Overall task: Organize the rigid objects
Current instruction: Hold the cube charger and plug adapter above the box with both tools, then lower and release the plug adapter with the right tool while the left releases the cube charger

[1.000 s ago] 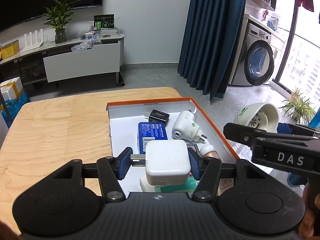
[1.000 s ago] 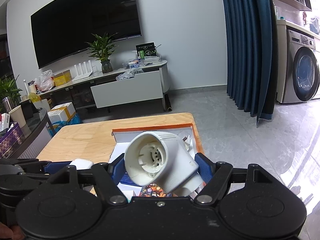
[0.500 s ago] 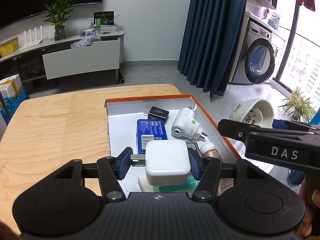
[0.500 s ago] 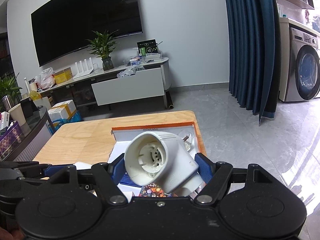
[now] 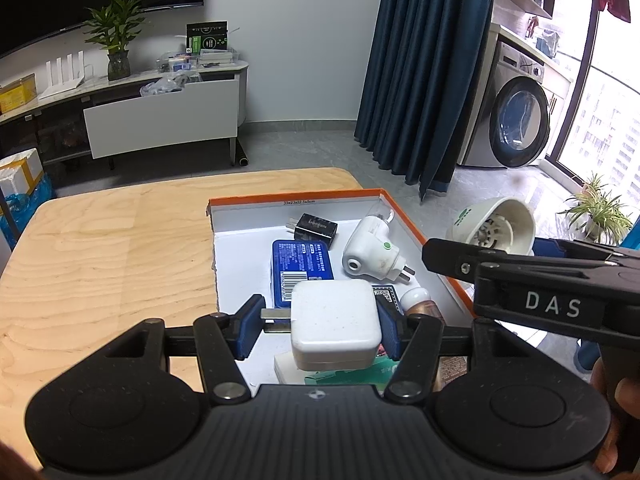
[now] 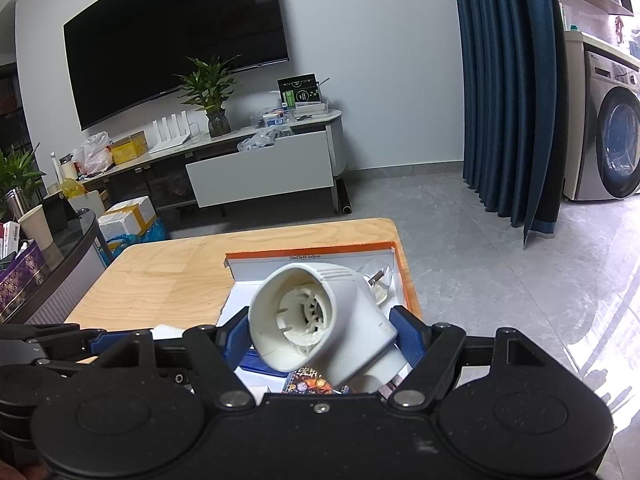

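Note:
My left gripper (image 5: 320,326) is shut on a white square charger (image 5: 335,327), held over the near end of an orange-edged white box (image 5: 436,256) on the wooden table (image 5: 104,256). Inside the box lie a blue tin (image 5: 302,266), a black adapter (image 5: 312,227), a white plug-in device (image 5: 370,250) and a small brown bottle (image 5: 420,304). My right gripper (image 6: 322,336) is shut on a white elbow-shaped plastic piece (image 6: 320,320), held above the same box (image 6: 400,276); from the left wrist view that piece (image 5: 496,228) shows beyond the box's right edge.
The table's right edge (image 6: 404,248) drops to a grey floor. Behind stand a TV cabinet (image 5: 160,116), dark blue curtains (image 5: 428,72) and a washing machine (image 5: 516,120). A glass side table (image 6: 52,248) with clutter sits at the left.
The right gripper with the white elbow piece has drifted slightly left, nearer the box, in the left wrist view. Both grips are unchanged.

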The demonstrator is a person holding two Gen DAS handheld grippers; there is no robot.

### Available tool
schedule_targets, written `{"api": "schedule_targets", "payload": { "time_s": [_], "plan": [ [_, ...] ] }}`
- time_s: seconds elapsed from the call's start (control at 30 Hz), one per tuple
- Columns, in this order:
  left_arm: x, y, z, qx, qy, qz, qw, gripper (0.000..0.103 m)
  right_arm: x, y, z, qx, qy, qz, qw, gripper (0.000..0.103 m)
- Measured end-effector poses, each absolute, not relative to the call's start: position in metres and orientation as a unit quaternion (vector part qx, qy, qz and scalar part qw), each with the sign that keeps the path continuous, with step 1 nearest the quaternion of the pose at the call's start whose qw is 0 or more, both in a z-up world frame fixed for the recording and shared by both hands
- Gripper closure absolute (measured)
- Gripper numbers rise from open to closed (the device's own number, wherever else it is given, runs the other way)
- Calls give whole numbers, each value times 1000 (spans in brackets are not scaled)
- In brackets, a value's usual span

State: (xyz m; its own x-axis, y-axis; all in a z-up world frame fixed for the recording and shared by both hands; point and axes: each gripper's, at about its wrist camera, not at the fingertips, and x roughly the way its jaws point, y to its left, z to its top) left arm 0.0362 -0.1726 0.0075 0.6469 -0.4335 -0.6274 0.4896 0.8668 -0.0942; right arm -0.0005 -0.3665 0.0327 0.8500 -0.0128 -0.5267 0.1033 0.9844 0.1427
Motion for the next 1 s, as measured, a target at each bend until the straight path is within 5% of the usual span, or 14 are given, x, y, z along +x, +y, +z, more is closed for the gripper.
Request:
{"api": "schedule_targets", "payload": {
  "time_s": [1.0],
  "plan": [
    [60,-175,-5,46,352,-265,896,44,39,-377,18,89,304,-23,948,20]
  ]
}}
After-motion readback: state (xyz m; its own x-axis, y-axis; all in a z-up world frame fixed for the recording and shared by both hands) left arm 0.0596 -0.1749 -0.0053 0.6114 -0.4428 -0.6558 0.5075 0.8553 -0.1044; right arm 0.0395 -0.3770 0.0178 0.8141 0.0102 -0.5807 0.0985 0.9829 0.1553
